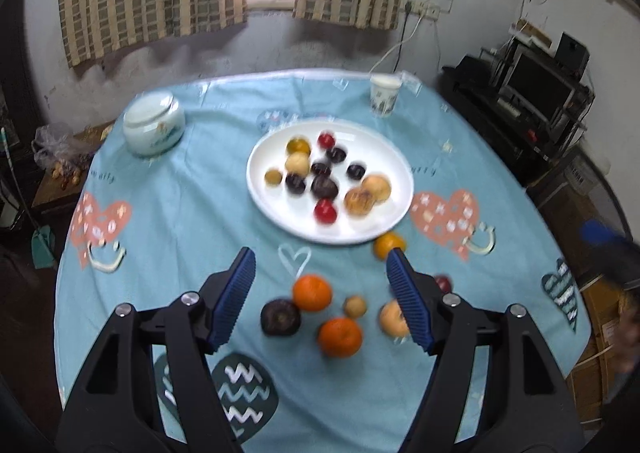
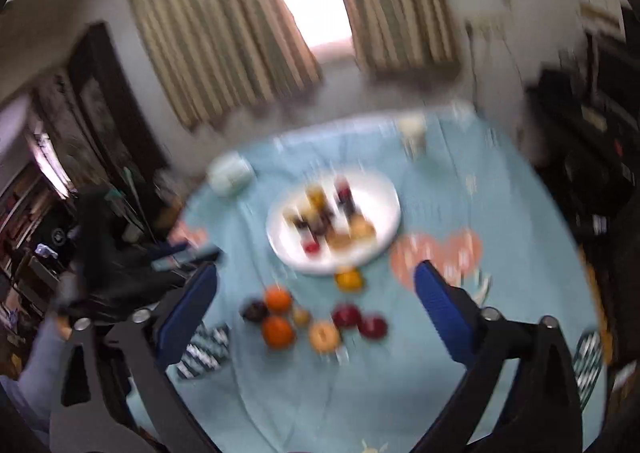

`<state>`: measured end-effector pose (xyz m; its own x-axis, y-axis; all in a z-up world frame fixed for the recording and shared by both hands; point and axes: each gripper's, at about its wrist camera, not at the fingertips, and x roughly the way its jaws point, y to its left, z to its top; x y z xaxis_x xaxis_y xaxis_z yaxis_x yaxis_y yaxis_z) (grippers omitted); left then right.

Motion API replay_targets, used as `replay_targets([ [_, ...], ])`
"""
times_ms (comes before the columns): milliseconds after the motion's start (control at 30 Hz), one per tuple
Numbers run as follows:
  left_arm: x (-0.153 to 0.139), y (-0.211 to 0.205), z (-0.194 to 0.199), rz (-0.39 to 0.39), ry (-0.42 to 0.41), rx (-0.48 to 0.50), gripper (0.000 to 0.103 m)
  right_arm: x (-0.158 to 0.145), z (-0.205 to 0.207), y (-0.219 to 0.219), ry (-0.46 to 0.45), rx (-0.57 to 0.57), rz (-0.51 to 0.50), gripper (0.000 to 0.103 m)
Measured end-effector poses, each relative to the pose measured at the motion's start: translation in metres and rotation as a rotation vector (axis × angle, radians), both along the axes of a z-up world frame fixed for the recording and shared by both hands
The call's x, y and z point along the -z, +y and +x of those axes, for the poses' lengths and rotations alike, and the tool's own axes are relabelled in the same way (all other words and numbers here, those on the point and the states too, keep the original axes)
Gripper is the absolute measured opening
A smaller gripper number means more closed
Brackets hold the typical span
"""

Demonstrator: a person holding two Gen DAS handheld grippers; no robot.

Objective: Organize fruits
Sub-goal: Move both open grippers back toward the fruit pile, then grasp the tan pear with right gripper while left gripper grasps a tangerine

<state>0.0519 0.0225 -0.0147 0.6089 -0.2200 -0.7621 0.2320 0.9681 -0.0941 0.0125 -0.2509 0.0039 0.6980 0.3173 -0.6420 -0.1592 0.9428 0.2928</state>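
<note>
- My left gripper [image 1: 321, 285] hangs above the near part of the table, its blue pads apart and nothing between them.
- My right gripper [image 2: 316, 309] is spread wide too, also empty; its view is badly blurred.
- Below my left gripper, loose fruit lies on the blue tablecloth [image 1: 180, 213]: two oranges [image 1: 312, 292] close together, a dark plum [image 1: 280, 317] touching the upper one's left side, a small tan fruit [image 1: 355, 307] and a pale peach [image 1: 393, 318] partly behind my right-hand finger.
- A third orange [image 1: 389, 245] sits just beside the near rim of the white plate [image 1: 384, 141].
- Two red fruits [image 2: 347, 315] lie side by side right of the peach, seen from the right wrist.
- The plate, mid-table, already holds a dozen or so pieces: dark plums, red ones, tan and yellow ones.
- Farther back stand a lidded pale jar [image 1: 154, 123] on the left and a paper cup [image 1: 385, 95] on the right.
</note>
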Motion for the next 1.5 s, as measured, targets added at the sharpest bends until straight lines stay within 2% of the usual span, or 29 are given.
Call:
replay_targets([
  [33, 0.009, 0.002, -0.003, 0.008, 0.020, -0.002, 0.070, 0.024, 0.007, 0.004, 0.062, 0.021, -0.042, 0.086],
  [100, 0.030, 0.005, -0.010, 0.021, 0.067, 0.001, 0.070, 0.071, 0.015, 0.018, 0.159, 0.029, -0.146, 0.078],
  [133, 0.039, 0.006, -0.014, 0.028, 0.090, 0.001, 0.069, 0.084, 0.016, 0.025, 0.167, 0.024, -0.191, 0.074],
  [167, 0.049, 0.006, -0.017, 0.035, 0.113, 0.003, 0.069, 0.105, 0.019, 0.035, 0.211, -0.016, -0.238, 0.071],
  [200, 0.060, 0.006, -0.022, 0.043, 0.141, 0.013, 0.069, 0.118, 0.023, 0.042, 0.269, -0.073, -0.223, 0.068],
  [233, 0.068, 0.005, -0.026, 0.050, 0.158, 0.019, 0.069, 0.125, 0.022, 0.050, 0.297, -0.107, -0.213, 0.064],
  [333, 0.092, 0.002, -0.036, 0.053, 0.223, 0.027, 0.070, 0.139, 0.024, 0.066, 0.297, -0.139, -0.247, 0.047],
  [467, 0.105, -0.003, -0.040, 0.070, 0.258, 0.037, 0.070, 0.160, 0.046, 0.078, 0.353, -0.150, -0.207, 0.047],
  [733, 0.106, -0.003, -0.028, 0.068, 0.268, 0.014, 0.070, 0.180, 0.074, 0.088, 0.418, -0.164, -0.158, 0.047],
  [767, 0.107, -0.003, -0.027, 0.067, 0.270, 0.014, 0.070, 0.180, 0.074, 0.092, 0.411, -0.170, -0.184, 0.043],
  [833, 0.107, -0.005, -0.025, 0.070, 0.268, 0.017, 0.070, 0.179, 0.072, 0.091, 0.410, -0.172, -0.192, 0.042],
  [1033, 0.109, -0.025, -0.011, 0.069, 0.258, 0.055, 0.070, 0.163, 0.057, 0.068, 0.394, -0.164, -0.142, 0.042],
  [1167, 0.120, -0.041, 0.002, 0.094, 0.272, 0.072, 0.068, 0.163, 0.049, 0.054, 0.403, -0.134, -0.129, 0.042],
  [1500, 0.134, -0.050, 0.019, 0.114, 0.295, 0.063, 0.064, 0.168, 0.042, 0.056, 0.410, -0.140, -0.122, 0.042],
])
